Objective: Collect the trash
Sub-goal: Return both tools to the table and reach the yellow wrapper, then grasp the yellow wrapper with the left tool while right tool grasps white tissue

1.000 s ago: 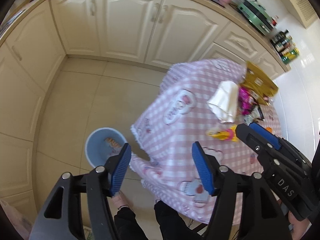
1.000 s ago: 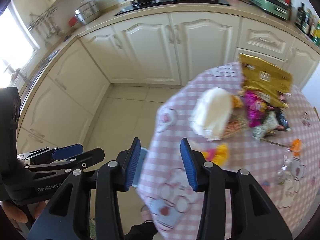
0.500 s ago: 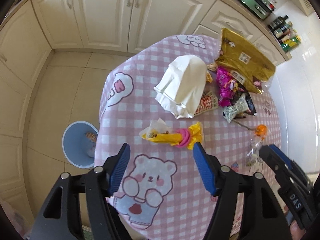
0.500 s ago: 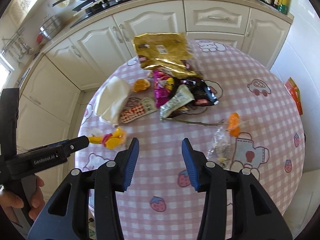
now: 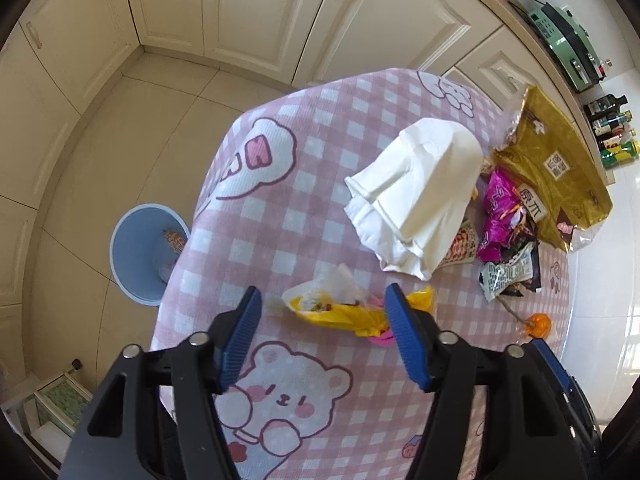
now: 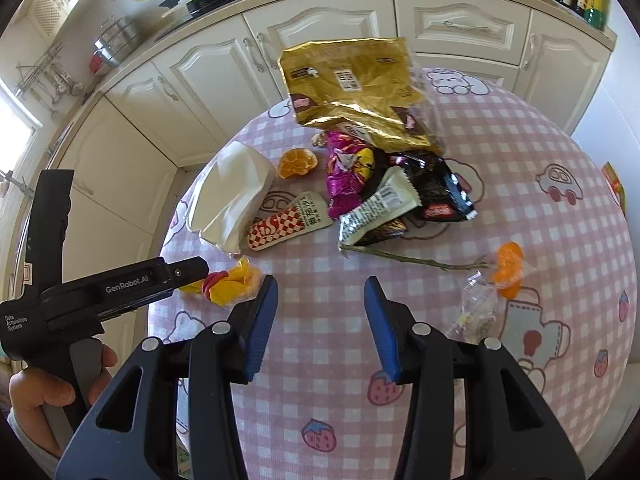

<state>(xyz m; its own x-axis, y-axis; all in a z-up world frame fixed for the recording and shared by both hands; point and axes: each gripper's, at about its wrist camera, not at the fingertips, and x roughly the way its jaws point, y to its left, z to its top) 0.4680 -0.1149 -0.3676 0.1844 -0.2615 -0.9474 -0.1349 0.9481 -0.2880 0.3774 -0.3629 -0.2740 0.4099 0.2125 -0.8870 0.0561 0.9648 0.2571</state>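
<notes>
Lying between the left gripper's [image 5: 322, 328] closing fingers: yellow wrapper [image 5: 340, 314], untouched.

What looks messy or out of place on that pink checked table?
Empty snack wrappers are heaped by the big gold bag. Orange peel and a bare stem lie loose on the cloth, and a crumpled yellow wrapper sits near the edge, above the blue bin.

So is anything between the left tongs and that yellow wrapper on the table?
Nothing visible. The left tongs hang open just above the yellow wrapper, with only bare tablecloth around it.
</notes>
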